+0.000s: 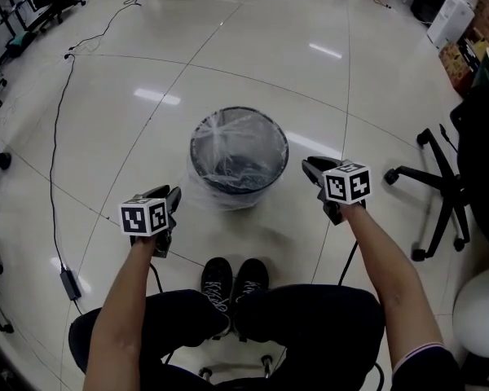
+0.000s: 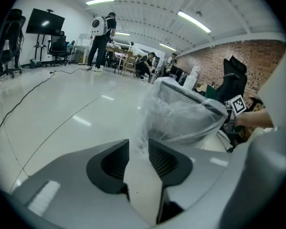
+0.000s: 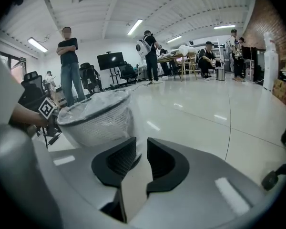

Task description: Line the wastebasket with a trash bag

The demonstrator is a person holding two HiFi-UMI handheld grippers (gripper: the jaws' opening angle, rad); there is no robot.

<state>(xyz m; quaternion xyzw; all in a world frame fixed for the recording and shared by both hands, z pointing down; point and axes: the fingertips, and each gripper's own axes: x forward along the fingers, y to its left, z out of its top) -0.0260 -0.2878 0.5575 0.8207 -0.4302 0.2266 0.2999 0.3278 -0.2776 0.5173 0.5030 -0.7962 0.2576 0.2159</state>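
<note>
The mesh wastebasket (image 1: 239,160) stands upright on the floor (image 1: 228,55), mouth up, trash bag (image 1: 197,192) draped over its rim, between the left gripper (image 1: 173,195) and right gripper (image 1: 313,168), both released, empty.

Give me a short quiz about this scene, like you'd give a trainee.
1. True or false: a clear bag already lines the basket.
2. What stands right of the basket in the head view? A) ladder B) office chair C) bicycle
3. How do the jaws of the left gripper and right gripper stand?
Key: 1 true; 2 B; 3 apart, both.
</note>
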